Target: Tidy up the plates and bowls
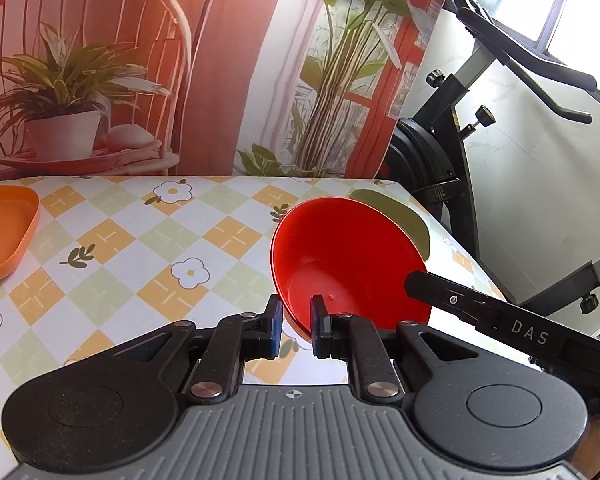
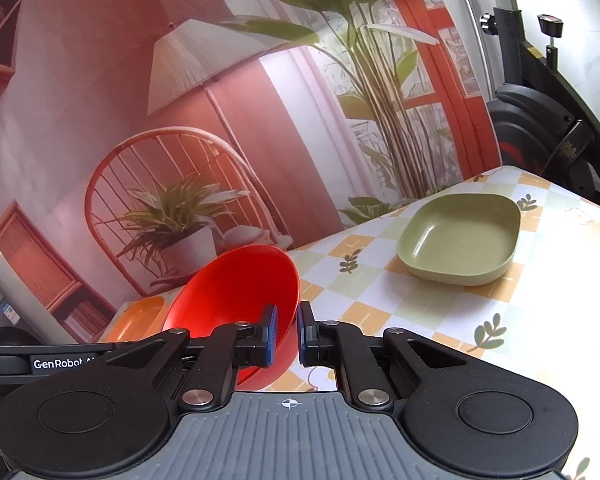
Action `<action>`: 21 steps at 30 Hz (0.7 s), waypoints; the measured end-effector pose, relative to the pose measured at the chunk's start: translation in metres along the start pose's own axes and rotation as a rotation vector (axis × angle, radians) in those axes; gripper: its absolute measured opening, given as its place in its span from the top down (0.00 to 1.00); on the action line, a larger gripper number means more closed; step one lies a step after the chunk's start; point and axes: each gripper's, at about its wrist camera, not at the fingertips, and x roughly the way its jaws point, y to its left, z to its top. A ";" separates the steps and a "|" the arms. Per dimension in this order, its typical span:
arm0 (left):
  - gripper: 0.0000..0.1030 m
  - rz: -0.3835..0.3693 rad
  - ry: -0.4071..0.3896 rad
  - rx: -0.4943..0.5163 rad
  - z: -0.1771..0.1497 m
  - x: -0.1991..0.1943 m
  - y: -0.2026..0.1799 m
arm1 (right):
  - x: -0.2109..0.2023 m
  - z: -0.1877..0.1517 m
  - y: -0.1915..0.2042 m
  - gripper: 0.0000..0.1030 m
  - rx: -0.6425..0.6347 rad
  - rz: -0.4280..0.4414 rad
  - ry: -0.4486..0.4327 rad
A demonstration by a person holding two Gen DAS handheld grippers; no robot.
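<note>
A red bowl (image 1: 340, 248) hangs tilted above the checked tablecloth, gripped from two sides. My left gripper (image 1: 296, 312) is shut on its near rim, one blue pad inside and one outside. In the right wrist view my right gripper (image 2: 287, 320) pinches the red bowl (image 2: 236, 288) at its right rim in the same way. A green square dish (image 2: 460, 236) sits on the table to the right; the left wrist view shows only its edge (image 1: 380, 200) behind the bowl. An orange dish (image 1: 4, 232) rests at the table's left end, partly hidden behind the bowl in the right wrist view (image 2: 140, 316).
The table (image 1: 140, 248) has a flower-and-check cloth, and a printed backdrop (image 1: 180, 60) of a chair and plants stands along its far edge. An exercise bike (image 1: 480, 128) stands past the right end. The other gripper's body (image 1: 500, 320) reaches in from the right.
</note>
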 end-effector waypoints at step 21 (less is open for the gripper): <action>0.84 -0.050 0.037 -0.008 -0.057 -0.048 -0.007 | -0.069 -0.049 0.017 0.90 0.031 -0.028 0.015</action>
